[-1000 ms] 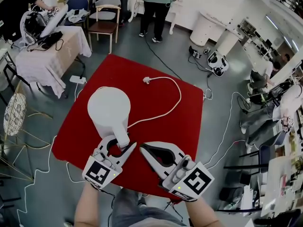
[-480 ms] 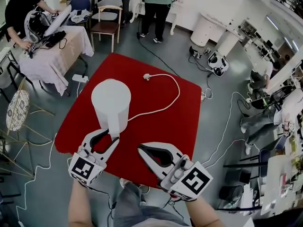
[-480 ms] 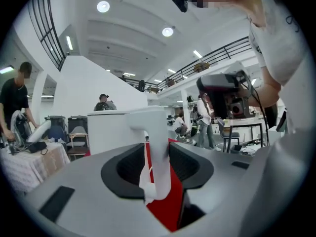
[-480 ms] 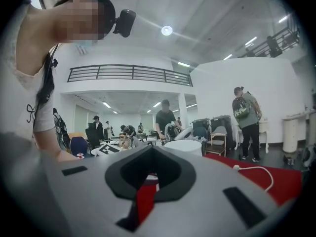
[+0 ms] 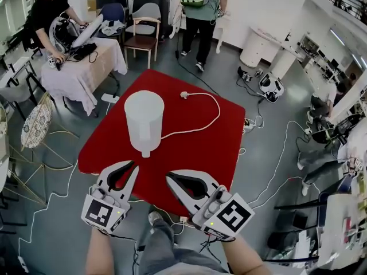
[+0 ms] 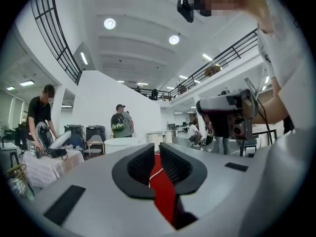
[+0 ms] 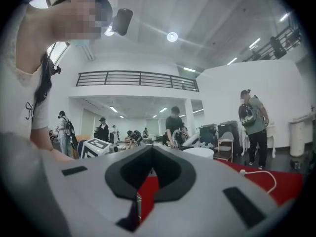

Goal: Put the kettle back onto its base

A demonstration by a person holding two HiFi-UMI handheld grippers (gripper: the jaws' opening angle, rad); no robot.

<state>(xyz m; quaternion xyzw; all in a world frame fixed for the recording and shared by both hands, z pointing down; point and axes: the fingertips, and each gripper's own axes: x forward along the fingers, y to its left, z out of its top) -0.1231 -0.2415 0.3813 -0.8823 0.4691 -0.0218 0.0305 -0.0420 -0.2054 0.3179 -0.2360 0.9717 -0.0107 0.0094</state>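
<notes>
A white kettle stands upright on the red table, its handle pointing toward me. A white cord runs out from under it to a loose plug. The kettle's body hides whatever is under it. My left gripper hangs short of the handle, off the near left edge of the table. Its jaws are closing, a thin gap is left and nothing is between them. My right gripper sits beside it, shut and empty. The left gripper view shows the kettle's top beyond the jaws.
A cloth-covered table with gear stands at the back left, with a person at it. Chairs and a second person are behind the red table. Cables trail over the floor on the right. A wire chair stands at the left.
My left gripper has let go of the kettle handle and drawn back toward me, its jaws narrowing again. The right gripper has also pulled back a little. The kettle has stayed put.
</notes>
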